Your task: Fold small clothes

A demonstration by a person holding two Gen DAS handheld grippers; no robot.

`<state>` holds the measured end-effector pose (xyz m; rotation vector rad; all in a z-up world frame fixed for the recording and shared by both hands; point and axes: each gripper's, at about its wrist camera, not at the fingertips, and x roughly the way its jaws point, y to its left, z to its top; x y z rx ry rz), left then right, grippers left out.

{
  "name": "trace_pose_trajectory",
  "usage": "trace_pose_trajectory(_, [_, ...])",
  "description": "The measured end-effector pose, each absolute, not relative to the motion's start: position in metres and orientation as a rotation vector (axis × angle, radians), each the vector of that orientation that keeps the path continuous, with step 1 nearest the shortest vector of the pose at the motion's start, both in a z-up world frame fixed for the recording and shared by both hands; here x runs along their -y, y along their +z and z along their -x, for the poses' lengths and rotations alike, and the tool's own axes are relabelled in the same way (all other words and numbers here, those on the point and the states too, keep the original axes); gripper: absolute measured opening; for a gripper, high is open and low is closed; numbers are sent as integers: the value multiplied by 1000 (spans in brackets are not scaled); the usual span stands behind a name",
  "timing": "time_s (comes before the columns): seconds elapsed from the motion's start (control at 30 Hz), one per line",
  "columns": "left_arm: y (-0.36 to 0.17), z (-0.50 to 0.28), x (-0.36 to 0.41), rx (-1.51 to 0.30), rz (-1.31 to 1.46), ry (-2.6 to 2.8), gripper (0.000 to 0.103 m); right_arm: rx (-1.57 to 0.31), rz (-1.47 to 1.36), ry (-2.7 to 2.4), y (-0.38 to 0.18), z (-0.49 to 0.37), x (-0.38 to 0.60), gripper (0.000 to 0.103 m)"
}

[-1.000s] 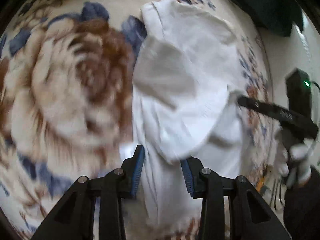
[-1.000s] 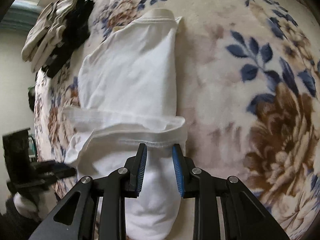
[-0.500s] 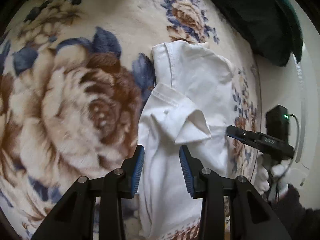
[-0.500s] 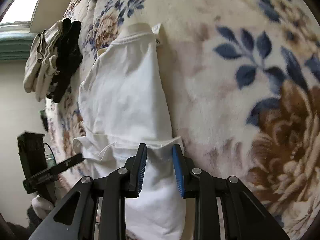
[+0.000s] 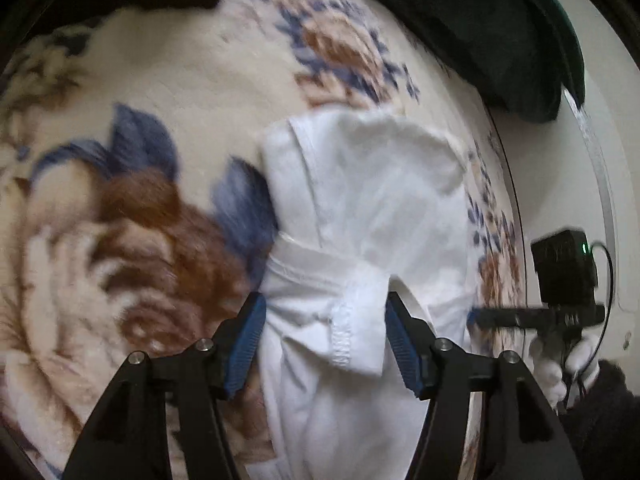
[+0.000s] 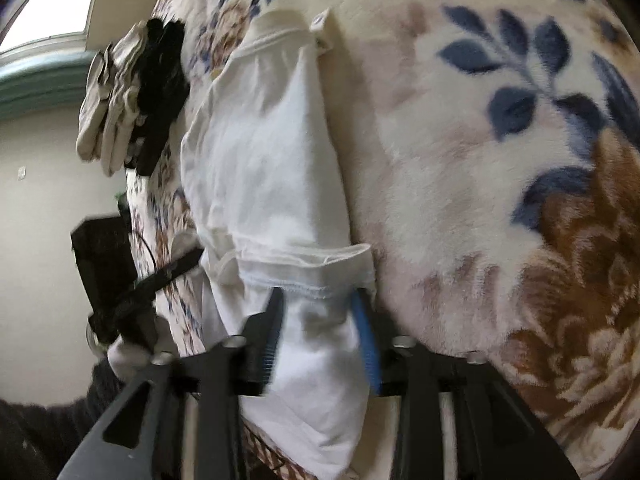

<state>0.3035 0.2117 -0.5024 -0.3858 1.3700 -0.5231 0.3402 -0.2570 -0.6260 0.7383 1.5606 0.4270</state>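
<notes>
Left gripper (image 5: 325, 346): black angular arms, blue ribbed pads, silver screws.
Right gripper (image 6: 319, 332): same black frame, blue pads; black box, green light, cable.
Hands: white gloves (image 5: 554, 364), dark sleeves.

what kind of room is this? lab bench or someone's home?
Most likely a home bedroom, not a lab. The white garment lies on a plush floral blanket that looks like bedding, a stack of folded clothes sits at its far edge, and a window in a plain painted wall shows behind it.
</notes>
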Motion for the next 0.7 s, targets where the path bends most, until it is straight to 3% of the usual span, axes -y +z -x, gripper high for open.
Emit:
trace_pose_trajectory(0.27, [-486, -293, -248, -1344, 454, -386, 58, -1543, -617, 434, -619, -345, 245, 57])
trace_pose_trajectory(0.47, [-468, -273, -224, -1376, 284, -467, 58, -1553, -560, 403, -612, -336, 254, 57])
trace_pose_trajectory(0.7, [-492, -307, -205, -1399, 152, -359, 58, -1575, -537, 411, -623, -333, 251, 57])
